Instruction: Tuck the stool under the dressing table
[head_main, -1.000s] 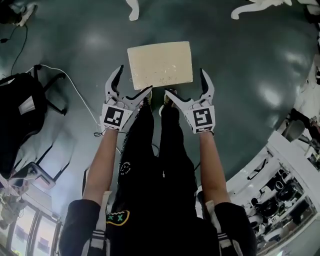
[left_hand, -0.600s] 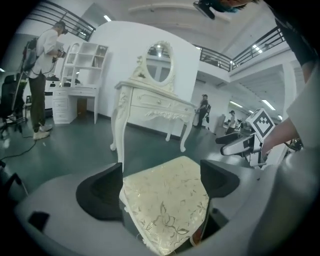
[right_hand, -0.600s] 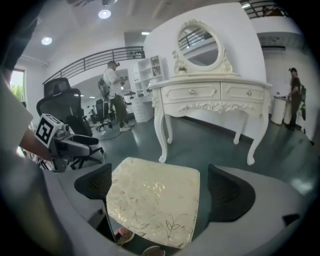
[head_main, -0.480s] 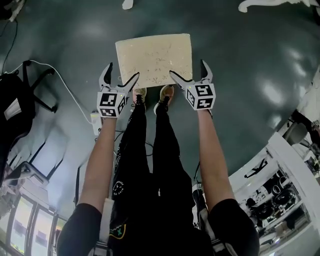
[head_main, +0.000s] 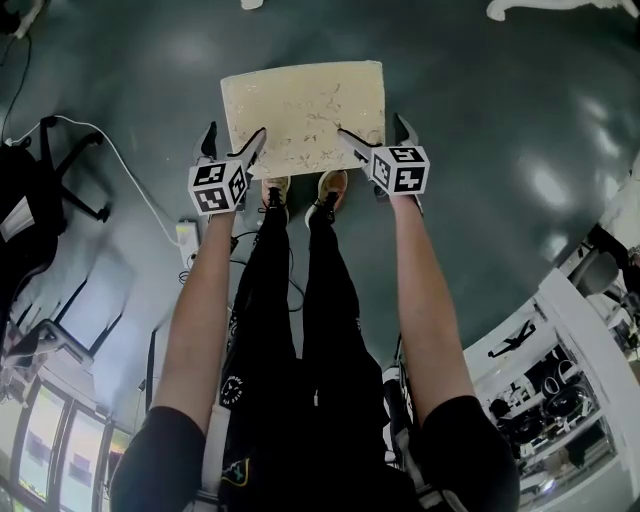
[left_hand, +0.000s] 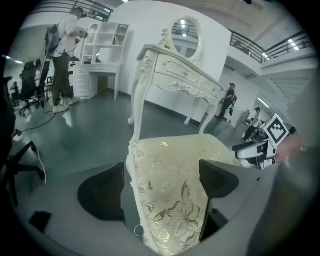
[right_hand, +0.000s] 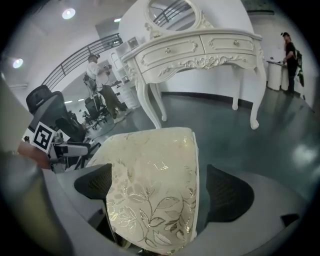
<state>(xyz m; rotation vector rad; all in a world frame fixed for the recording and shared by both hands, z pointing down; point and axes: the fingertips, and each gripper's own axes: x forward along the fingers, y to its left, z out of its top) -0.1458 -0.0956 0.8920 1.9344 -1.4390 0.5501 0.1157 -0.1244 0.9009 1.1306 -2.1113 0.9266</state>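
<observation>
1. Cream rectangular stool with gold-floral fabric seat (head_main: 305, 110): upper centre of the head view.
2. Left gripper (head_main: 235, 138), right gripper (head_main: 372, 130): jaws spread, each straddling 1 near seat corner, unclamped.
3. White carved dressing table (right_hand: 200, 50): well apart, upper frame. Grip and push remain.

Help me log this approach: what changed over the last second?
The left tongs and right tongs both moved forward. Each now straddles a near corner of the stool, with one jaw over its top and one outside its edge. Nothing has been gripped: the jaws stayed wide apart, and the stool seems unmoved.
</observation>
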